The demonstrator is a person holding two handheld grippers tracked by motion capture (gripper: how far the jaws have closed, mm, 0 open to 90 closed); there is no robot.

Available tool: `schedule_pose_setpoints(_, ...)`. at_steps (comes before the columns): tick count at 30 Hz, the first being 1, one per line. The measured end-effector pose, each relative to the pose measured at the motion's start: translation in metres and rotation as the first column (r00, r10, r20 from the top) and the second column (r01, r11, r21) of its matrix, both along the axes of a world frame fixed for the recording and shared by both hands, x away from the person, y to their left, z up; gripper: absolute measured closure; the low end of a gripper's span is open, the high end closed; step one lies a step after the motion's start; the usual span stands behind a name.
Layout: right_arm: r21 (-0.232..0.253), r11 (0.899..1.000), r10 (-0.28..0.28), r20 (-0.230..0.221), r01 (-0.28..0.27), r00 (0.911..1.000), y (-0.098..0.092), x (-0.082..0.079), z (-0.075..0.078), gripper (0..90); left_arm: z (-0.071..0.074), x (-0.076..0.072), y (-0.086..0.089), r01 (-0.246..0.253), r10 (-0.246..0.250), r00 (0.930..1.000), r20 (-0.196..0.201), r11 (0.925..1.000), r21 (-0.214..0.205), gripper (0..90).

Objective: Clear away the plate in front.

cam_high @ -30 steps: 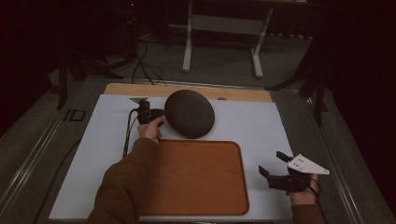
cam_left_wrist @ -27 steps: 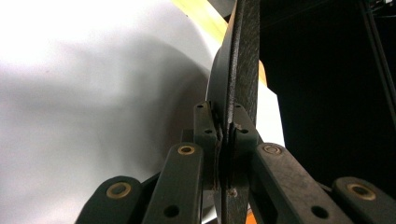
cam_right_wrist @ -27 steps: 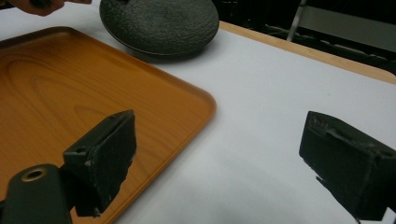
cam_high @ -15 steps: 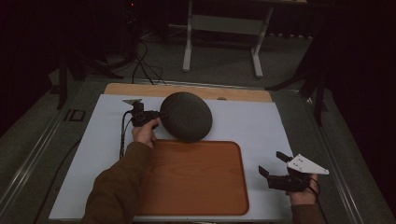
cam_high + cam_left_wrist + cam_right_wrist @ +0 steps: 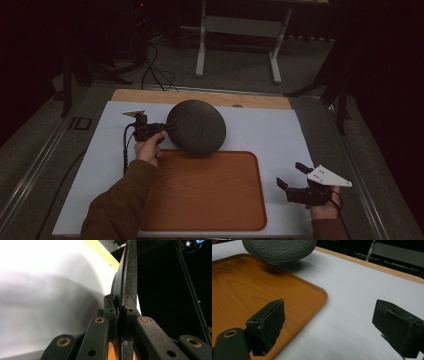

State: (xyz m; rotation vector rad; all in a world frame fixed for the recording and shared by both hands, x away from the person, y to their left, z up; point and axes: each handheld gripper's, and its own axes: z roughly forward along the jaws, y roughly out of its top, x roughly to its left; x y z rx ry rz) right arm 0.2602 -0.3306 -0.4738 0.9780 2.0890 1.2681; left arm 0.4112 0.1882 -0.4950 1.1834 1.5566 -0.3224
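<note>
Plate pinched by its rim in your left gripper, lifted at the tray's far edge.

The dark plate (image 5: 196,127) hangs tilted over the far edge of the wooden tray (image 5: 210,200), its rim clamped tight in your left gripper (image 5: 167,128), which is the nearer one. The tray lies just toward you from the plate, so I'd judge the next move is toward you and down. Your right gripper (image 5: 291,176) rests wide open and empty, right of the tray on the white table (image 5: 280,135).
</note>
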Motion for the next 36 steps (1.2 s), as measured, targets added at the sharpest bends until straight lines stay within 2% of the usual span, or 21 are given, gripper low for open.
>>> schedule_pose_setpoints(6, 0.000, 1.000, 0.000, -0.001, 0.000, 1.0000, 0.000, 0.000, 0.000, 10.8, 0.001, -0.013, 0.004, 0.002, -0.002, 1.0000, 0.005, 0.9998, -0.018, 85.7)
schedule_pose_setpoints(14, -0.002, 1.000, 0.001, -0.001, -0.001, 1.0000, 0.000, 0.000, 0.000, 10.8, 0.004, -0.030, 0.008, 0.017, -0.016, 0.9994, 0.031, 0.9995, -0.028, 85.8)
schedule_pose_setpoints(23, -0.006, 1.000, -0.002, -0.004, 0.002, 1.0000, 0.002, 0.000, 0.000, 10.8, 0.000, -0.048, 0.006, 0.036, -0.034, 0.9991, 0.025, 0.9966, -0.073, 85.8)
schedule_pose_setpoints(36, -0.001, 1.000, 0.000, 0.003, 0.000, 1.0000, 0.001, 0.000, 0.001, 10.8, -0.007, -0.072, 0.006, 0.053, -0.052, 0.9986, 0.006, 0.9958, -0.074, 85.8)
